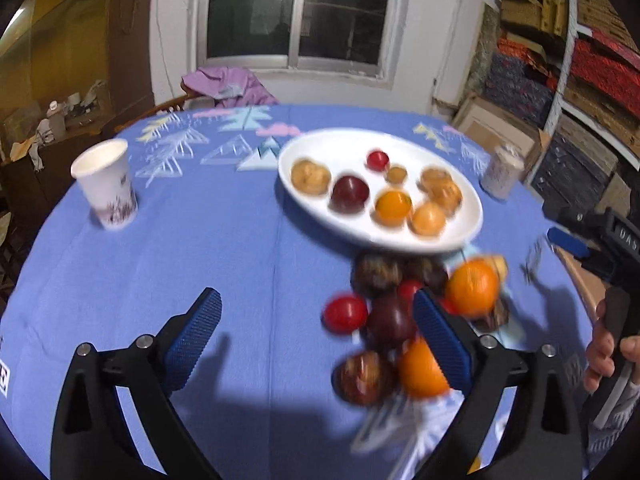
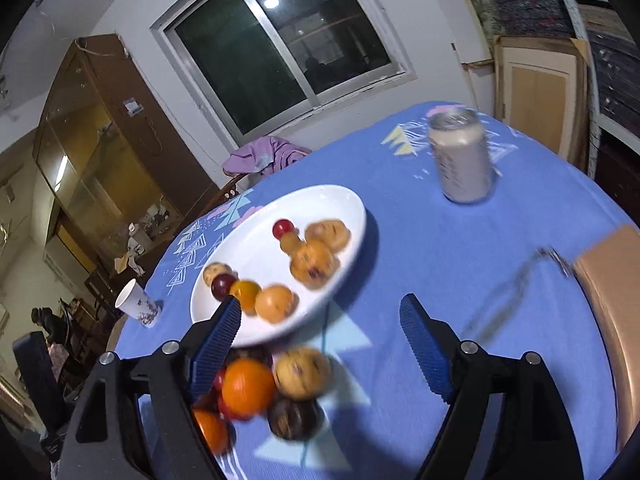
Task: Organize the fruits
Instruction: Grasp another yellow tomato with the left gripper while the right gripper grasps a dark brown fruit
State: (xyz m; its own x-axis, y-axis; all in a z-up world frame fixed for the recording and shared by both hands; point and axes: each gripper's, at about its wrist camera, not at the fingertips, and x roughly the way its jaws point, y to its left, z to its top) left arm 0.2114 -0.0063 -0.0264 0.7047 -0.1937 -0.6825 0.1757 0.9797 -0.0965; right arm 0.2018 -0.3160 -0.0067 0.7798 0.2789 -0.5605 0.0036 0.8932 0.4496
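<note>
Both tongs, left (image 1: pixel 316 344) and right (image 2: pixel 320 350), wide open, empty; blurred fruit pile (image 1: pixel 400 320) beside white plate (image 1: pixel 320 148).

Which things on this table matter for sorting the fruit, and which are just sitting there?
Part of the job:
- white plate with fruit already on it
- loose fruit pile on the tablecloth beside the plate
- left gripper, open
- right gripper, open

Just lying about:
- paper cup
- drink can
- purple cloth
</note>
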